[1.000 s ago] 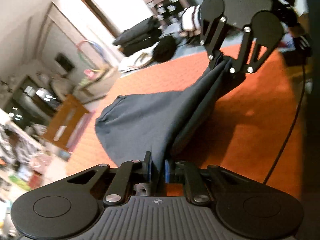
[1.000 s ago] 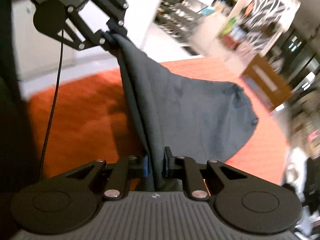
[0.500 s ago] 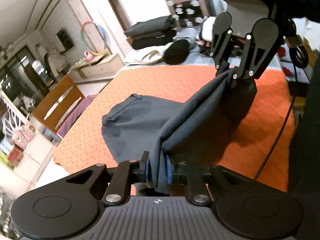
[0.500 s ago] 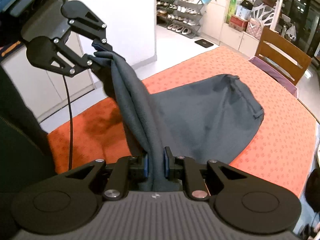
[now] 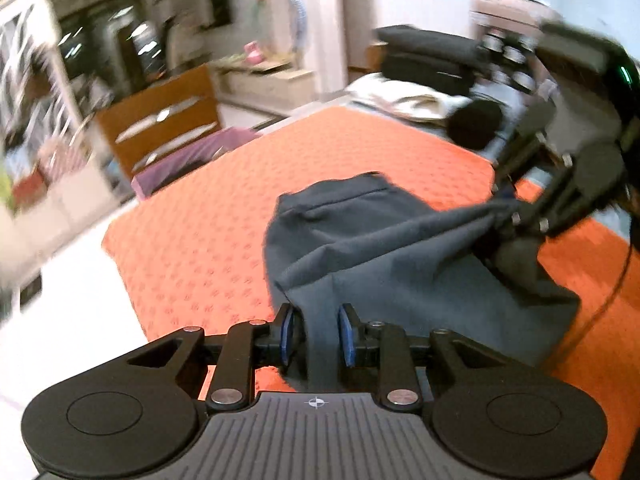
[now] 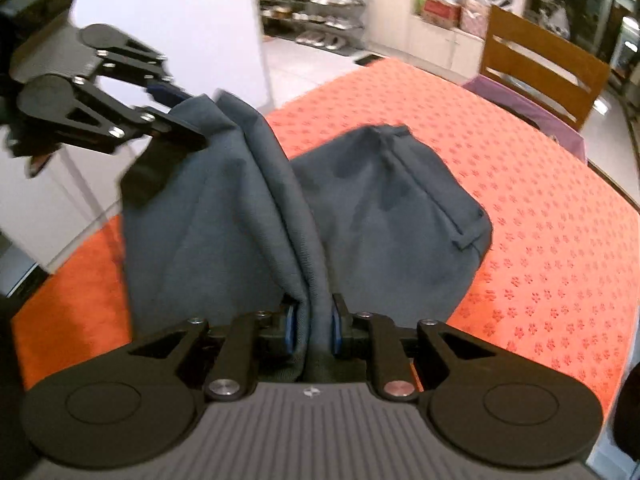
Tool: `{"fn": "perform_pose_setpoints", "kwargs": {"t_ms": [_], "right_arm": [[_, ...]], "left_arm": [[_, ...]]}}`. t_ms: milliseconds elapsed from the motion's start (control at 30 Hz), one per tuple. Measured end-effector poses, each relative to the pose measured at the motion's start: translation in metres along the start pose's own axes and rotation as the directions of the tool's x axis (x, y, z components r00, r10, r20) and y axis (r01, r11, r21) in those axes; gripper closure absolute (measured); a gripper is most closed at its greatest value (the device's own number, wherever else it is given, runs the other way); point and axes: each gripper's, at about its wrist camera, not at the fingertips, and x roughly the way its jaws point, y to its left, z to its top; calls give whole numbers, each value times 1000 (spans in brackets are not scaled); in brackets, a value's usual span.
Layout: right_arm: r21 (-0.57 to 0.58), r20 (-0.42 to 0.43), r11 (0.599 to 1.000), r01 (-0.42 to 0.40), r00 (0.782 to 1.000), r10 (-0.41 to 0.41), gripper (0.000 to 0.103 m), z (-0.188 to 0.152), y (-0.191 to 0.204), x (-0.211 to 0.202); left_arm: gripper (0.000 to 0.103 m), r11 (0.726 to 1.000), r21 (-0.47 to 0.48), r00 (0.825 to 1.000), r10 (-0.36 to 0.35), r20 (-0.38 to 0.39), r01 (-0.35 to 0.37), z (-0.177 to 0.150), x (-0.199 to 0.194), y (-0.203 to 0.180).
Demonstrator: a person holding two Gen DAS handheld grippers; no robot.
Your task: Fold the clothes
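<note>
Left gripper [image 5: 315, 336] and right gripper [image 6: 311, 330] each pinch the dark garment [image 5: 384, 248] (lifted, sagging between); orange tablecloth [image 5: 224, 216] lies bare ahead.

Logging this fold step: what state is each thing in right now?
Garment: dark, one edge lifted off the cloth, far end with the hem still lying flat.
Left tool: shut on garment.
Right tool: shut on garment.
Tablecloth: orange, spread flat under the garment.
Chair: wooden, upright at the far table edge.
</note>
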Motion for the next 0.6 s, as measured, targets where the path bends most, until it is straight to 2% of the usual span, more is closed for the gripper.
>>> {"fn": "perform_pose_setpoints", "kwargs": {"t_ms": [67, 100, 167, 200, 300, 400, 500, 600], "right_arm": [[19, 17, 999, 40, 999, -40, 65, -2, -9, 15], [37, 29, 997, 62, 998, -63, 56, -5, -11, 17], [74, 53, 992, 103, 993, -107, 48, -10, -13, 18], [92, 73, 990, 110, 990, -117, 45, -13, -13, 12], [151, 142, 978, 145, 976, -166, 34, -23, -8, -12], [225, 186, 966, 127, 968, -170, 31, -38, -2, -37], [316, 193, 946, 78, 971, -145, 27, -57, 4, -47], [417, 175, 908, 20, 979, -102, 26, -80, 8, -41]], "left_arm": [[71, 991, -127, 999, -47, 8, 48, -5, 1, 18], [65, 977, -199, 997, -81, 17, 82, -8, -1, 27], [53, 933, -330, 990, -131, 53, 141, -19, -9, 45], [47, 919, -367, 989, -129, 67, 145, -27, -15, 48], [45, 889, -441, 992, -106, 65, 124, -51, -25, 52], [45, 847, -520, 993, -108, 40, 113, -72, -21, 54], [45, 782, -612, 991, -128, 30, 119, -88, -9, 57], [45, 716, -683, 988, -150, 45, 140, -97, 3, 55]]}}
